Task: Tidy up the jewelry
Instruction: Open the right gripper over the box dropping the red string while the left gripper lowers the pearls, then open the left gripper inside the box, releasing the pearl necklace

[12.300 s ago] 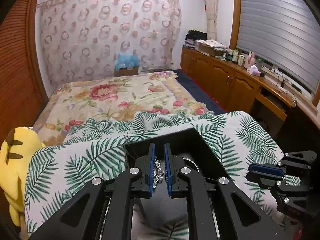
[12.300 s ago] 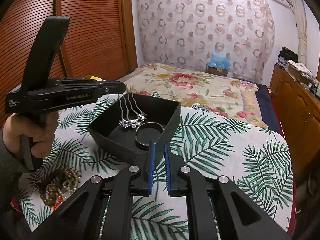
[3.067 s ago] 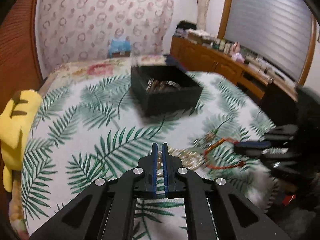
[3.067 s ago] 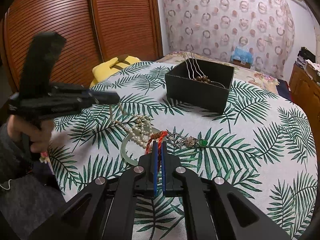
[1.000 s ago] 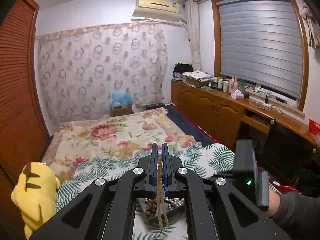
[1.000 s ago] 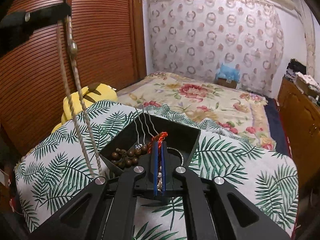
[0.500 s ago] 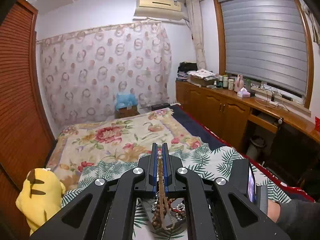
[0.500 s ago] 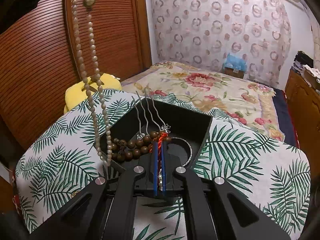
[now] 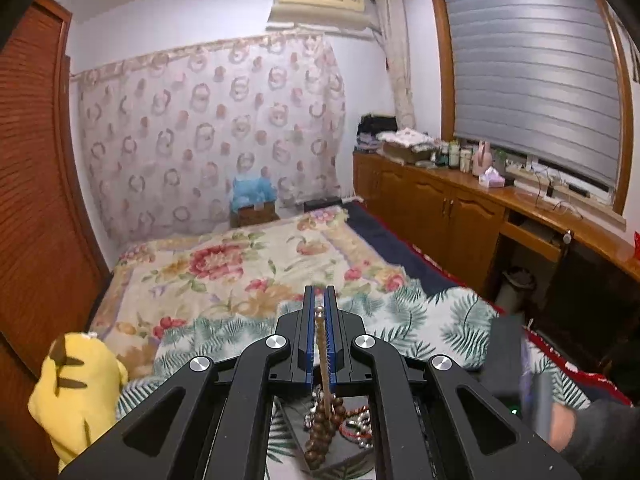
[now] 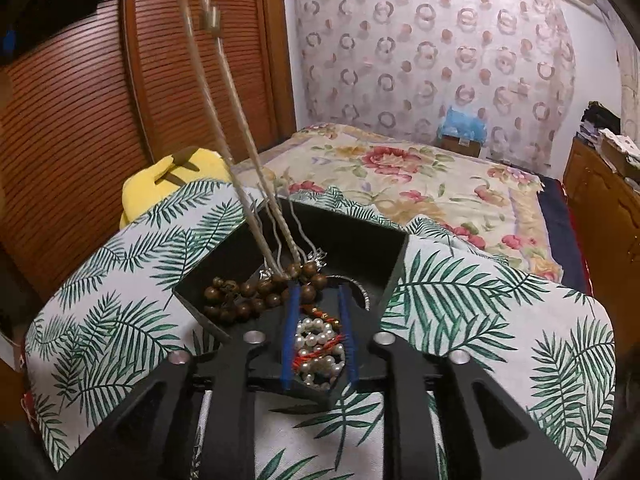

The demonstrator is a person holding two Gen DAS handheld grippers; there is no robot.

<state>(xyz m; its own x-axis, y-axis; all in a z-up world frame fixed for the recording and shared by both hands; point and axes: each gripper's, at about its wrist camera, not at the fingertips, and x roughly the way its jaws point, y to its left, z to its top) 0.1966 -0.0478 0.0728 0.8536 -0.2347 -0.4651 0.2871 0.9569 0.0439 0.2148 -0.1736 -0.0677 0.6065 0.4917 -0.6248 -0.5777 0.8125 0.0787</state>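
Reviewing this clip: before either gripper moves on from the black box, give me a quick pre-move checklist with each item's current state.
1. Left gripper jaws shut on the long bead necklace: ok.
2. Necklace's lower end inside the black box: ok.
3. Whole necklace in the box: not ok, it hangs from the jaws.
4. Right gripper jaws just opening, pearl and red-cord piece lying free in the box: ok.
5. No jewelry left on the leaf-print cloth: cannot tell.
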